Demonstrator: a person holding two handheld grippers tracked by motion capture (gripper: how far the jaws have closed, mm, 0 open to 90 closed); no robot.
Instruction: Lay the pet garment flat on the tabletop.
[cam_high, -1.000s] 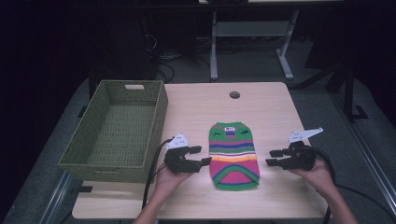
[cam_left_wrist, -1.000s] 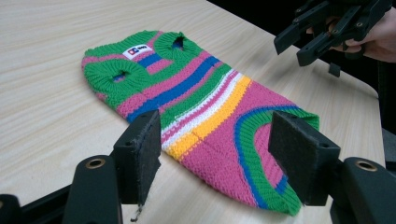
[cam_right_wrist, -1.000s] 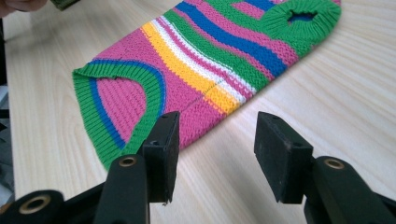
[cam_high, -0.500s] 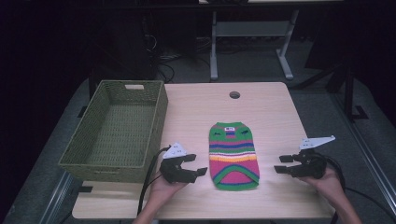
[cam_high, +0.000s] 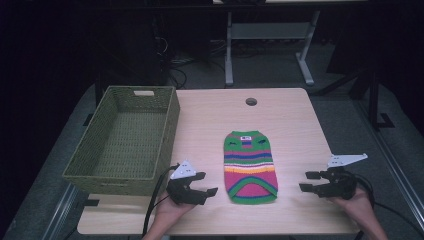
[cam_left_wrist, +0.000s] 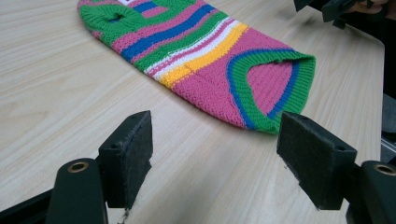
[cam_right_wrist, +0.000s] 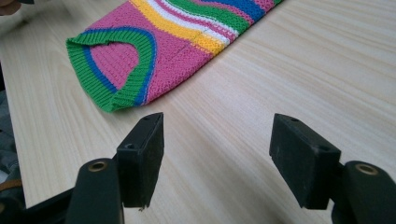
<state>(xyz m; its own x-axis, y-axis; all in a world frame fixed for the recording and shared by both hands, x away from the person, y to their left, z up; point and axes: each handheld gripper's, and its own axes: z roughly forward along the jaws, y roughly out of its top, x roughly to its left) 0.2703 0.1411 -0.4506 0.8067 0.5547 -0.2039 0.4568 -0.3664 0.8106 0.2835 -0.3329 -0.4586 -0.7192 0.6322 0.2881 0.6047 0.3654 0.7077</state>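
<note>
A small striped knit sweater (cam_high: 250, 166) in green, pink, blue, white and yellow lies flat on the wooden table (cam_high: 290, 125), its open hem toward the front edge. My left gripper (cam_high: 207, 184) rests near the table's front, left of the hem, open with nothing between its jaws, which have just been opening. In the left gripper view the sweater (cam_left_wrist: 210, 51) lies ahead of the left gripper (cam_left_wrist: 215, 158). My right gripper (cam_high: 307, 181) sits to the right of the hem, open and empty, its jaws also just widened. The sweater hem (cam_right_wrist: 116, 65) lies ahead-left of the right gripper (cam_right_wrist: 217, 156).
A green woven basket (cam_high: 170, 125), empty, stands on the table's left side. A round cable hole (cam_high: 251, 101) sits near the far edge. Beyond the table are a metal desk frame (cam_high: 270, 35) and dark floor with cables.
Both grippers drew away from the sweater toward the table's front, the left one leftward and the right one rightward. Their jaws stand wider than before. The sweater stays flat.
</note>
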